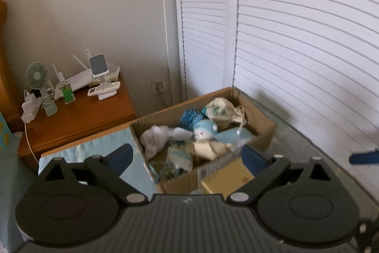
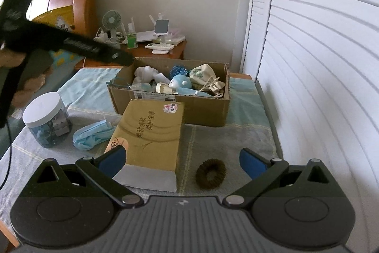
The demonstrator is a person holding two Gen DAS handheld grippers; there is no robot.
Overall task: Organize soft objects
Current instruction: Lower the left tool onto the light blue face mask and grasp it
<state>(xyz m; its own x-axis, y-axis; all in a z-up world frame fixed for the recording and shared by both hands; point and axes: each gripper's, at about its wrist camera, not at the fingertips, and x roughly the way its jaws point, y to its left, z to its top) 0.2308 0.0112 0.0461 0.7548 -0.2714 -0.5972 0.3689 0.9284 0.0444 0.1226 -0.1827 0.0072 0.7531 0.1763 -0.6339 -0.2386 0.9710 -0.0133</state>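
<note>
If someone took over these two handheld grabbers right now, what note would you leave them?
Left gripper: open, empty, above the cardboard box.
Right gripper: open, empty, fingers either side of the tissue pack and brown scrunchie.
Done: plush doll, white cloth, drawstring pouch in the box.
Left: scrunchie and blue face mask, both on the table.

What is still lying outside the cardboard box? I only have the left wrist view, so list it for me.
Observer: A brown hair scrunchie lies on the cloth, right of the tissue pack in the right wrist view.
Operator: Check the pack's other side.
Observer: A crumpled blue face mask lies there.
Operator: Report the right gripper.
Observer: The right gripper is open and holds nothing.
</note>
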